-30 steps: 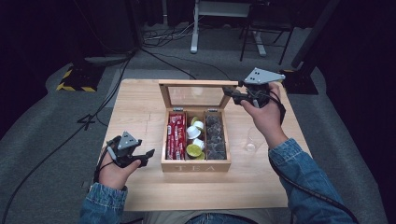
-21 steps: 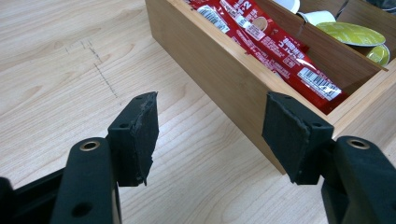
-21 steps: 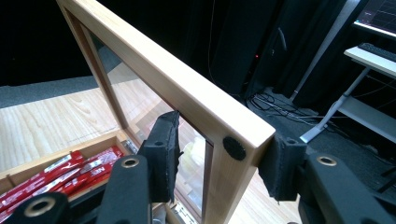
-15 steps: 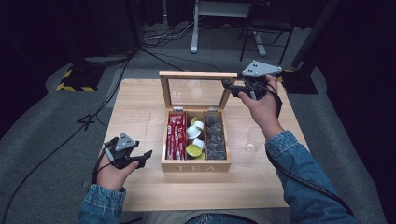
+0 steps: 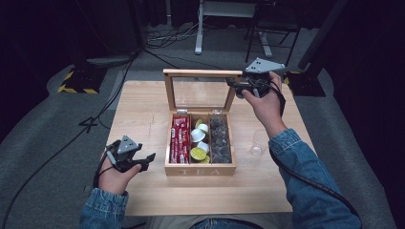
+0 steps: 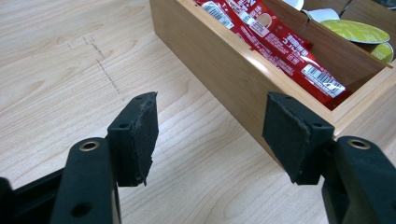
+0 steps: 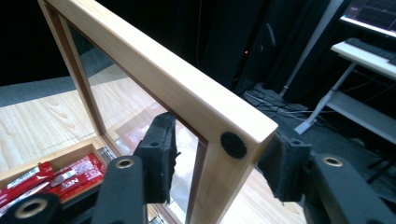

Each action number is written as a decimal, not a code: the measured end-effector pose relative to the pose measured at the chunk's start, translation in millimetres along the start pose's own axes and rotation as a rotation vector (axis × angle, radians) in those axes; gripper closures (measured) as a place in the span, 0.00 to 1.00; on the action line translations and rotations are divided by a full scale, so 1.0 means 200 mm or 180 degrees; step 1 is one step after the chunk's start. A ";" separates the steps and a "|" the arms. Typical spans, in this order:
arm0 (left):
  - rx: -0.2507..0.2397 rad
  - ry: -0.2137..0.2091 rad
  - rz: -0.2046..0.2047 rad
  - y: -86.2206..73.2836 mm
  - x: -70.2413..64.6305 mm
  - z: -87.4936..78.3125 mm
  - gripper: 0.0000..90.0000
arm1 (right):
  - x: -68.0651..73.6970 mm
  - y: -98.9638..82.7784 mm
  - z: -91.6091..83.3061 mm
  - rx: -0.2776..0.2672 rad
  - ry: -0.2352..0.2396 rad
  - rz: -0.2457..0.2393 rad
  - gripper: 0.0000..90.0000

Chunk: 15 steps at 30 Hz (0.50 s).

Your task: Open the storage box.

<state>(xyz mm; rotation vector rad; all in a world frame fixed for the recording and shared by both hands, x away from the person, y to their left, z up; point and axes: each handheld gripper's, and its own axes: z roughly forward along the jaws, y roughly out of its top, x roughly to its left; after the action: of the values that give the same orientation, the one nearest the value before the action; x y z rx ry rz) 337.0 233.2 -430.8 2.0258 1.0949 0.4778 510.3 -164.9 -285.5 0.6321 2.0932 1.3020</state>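
Open tea box [image 5: 200, 169] holds red packets [image 5: 180, 138], capsules [image 5: 199, 143] and dark pods [image 5: 220, 138].

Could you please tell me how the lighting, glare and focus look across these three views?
High view: the table is evenly lit, the room around it dark, the picture slightly soft. Left gripper view: sharp wood grain, mild sheen on the red packets, near jaws a little blurred. Right gripper view: the glass lid shows faint reflections in its pane; the background is dim.
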 end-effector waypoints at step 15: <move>0.0018 -0.0019 -0.0016 0.00 0.01 0.01 0.41 | -0.08 0.02 0.12 0.0161 -0.0184 0.0049 0.57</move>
<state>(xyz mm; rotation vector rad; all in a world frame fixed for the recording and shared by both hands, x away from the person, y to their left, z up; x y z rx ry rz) 340.1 234.5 -432.4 2.0277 1.0986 0.4663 538.4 -157.7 -285.9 0.7009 2.0838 1.2280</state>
